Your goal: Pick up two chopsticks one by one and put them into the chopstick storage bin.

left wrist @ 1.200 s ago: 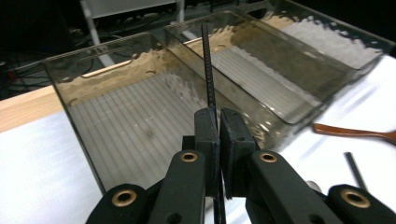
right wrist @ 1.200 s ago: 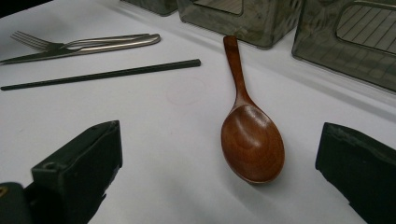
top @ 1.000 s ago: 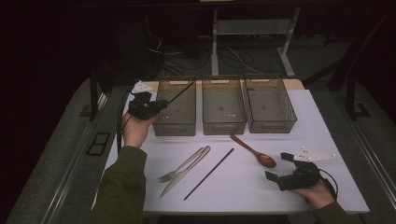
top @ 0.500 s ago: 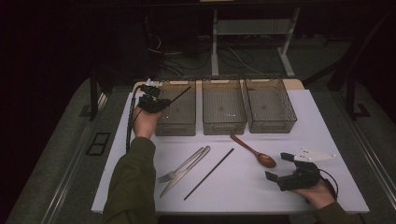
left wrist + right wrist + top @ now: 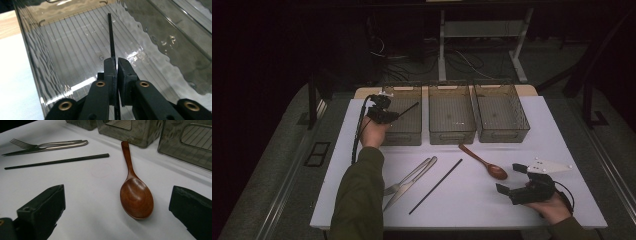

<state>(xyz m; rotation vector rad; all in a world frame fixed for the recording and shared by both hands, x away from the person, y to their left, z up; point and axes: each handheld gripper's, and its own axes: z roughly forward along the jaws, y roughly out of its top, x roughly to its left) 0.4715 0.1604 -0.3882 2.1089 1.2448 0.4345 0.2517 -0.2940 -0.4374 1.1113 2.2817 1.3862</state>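
Black chopstick [image 5: 111, 37] pinched in left gripper [image 5: 116, 62] jaws, slanting over the left bin [image 5: 404, 131]. Lower it flat along the bin floor before letting go. Right gripper [image 5: 518, 181], jaws wide, waits right of that bin by the spoon [image 5: 135, 192].

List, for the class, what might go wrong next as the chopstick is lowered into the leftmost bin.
1. The left claw pinches the black chopstick near one end, so the long free end could pivot or slip out.
2. Its tip could catch the left bin wall and flip out.
3. The right claw sits open around the wooden spoon; a careless closing might push it away.
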